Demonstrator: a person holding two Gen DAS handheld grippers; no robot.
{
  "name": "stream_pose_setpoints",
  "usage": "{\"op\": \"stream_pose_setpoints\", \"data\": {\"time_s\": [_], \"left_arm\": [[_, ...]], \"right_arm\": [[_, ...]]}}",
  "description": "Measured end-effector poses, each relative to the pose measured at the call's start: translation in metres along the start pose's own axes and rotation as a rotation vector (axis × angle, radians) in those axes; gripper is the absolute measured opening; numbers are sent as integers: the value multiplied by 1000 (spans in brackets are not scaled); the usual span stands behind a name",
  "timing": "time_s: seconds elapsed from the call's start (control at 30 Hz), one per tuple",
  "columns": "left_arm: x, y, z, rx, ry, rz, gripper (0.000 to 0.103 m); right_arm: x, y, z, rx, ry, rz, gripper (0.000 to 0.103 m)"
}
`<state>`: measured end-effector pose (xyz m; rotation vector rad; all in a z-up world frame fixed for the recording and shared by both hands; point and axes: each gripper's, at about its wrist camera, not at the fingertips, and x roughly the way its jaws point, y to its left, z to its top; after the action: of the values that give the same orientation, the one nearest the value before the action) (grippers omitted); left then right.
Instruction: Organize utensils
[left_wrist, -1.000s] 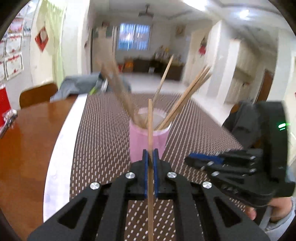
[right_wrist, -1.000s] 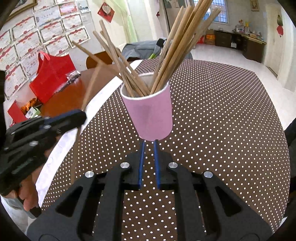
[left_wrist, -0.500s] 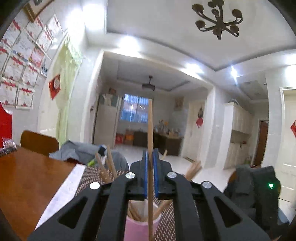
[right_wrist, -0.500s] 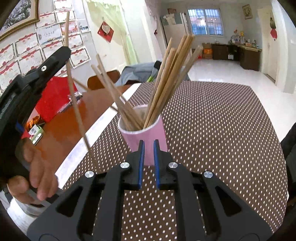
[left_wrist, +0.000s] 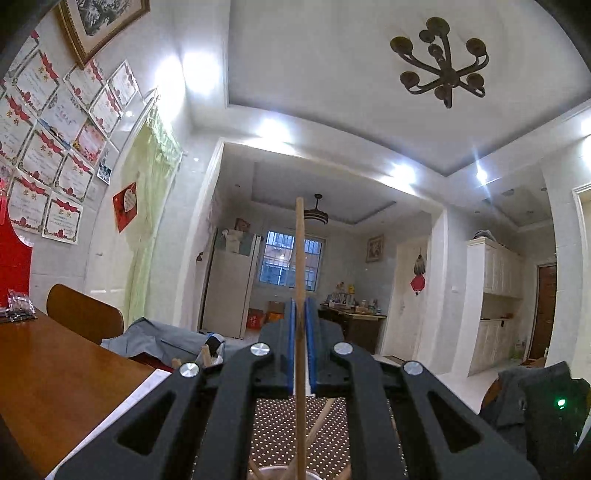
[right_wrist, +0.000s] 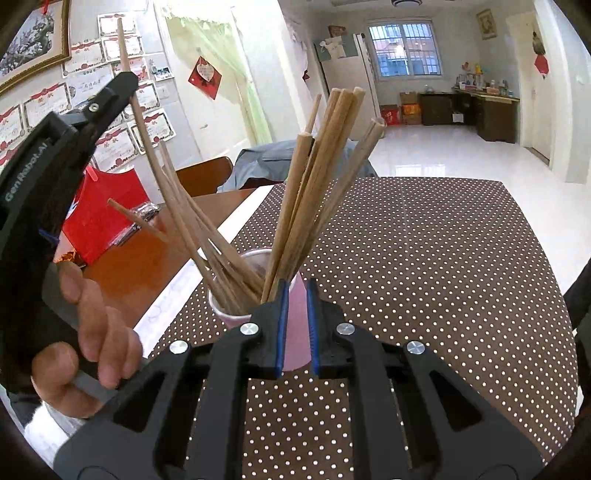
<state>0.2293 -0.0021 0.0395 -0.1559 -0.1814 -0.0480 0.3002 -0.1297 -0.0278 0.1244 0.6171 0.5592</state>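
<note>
A pink paper cup (right_wrist: 231, 319) stands on the dotted tablecloth (right_wrist: 424, 258) with several wooden chopsticks (right_wrist: 317, 166) fanned out of it. My left gripper (right_wrist: 127, 79), held by a hand (right_wrist: 88, 339), is shut on one chopstick (right_wrist: 147, 136). That stick slants steeply down toward the cup's mouth. In the left wrist view this chopstick (left_wrist: 300, 258) rises between the blue pads of the left gripper (left_wrist: 301, 306), with the cup's rim (left_wrist: 280, 470) just below. My right gripper (right_wrist: 295, 288) hovers right in front of the cup, jaws nearly together, the cup's wall showing through the gap.
The bare wooden table (right_wrist: 147, 266) lies left of the cloth, with a red bag (right_wrist: 99, 218) and small packets on it. A chair (right_wrist: 203, 177) with a grey jacket (right_wrist: 266, 155) stands at the far end. A second chair with dark clothing (left_wrist: 535, 406) is at the right.
My left gripper has risen and tipped upward, swinging its chopstick from nearly flat to steep above the cup. My right gripper has lifted and drawn nearer the cup, which sits lower in its view.
</note>
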Motion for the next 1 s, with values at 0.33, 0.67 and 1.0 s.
{"op": "stream_pose_setpoints", "data": {"time_s": [0.33, 0.67, 1.0], "left_arm": [[15, -6, -19, 54, 31, 19, 6], [9, 6, -23, 27, 164, 21, 38], [-26, 9, 6, 92, 328, 84, 57]], "right_arm": [[9, -6, 0, 2, 9, 10, 11], [-3, -7, 0, 17, -22, 8, 11], [-42, 13, 0, 17, -105, -2, 11]]}}
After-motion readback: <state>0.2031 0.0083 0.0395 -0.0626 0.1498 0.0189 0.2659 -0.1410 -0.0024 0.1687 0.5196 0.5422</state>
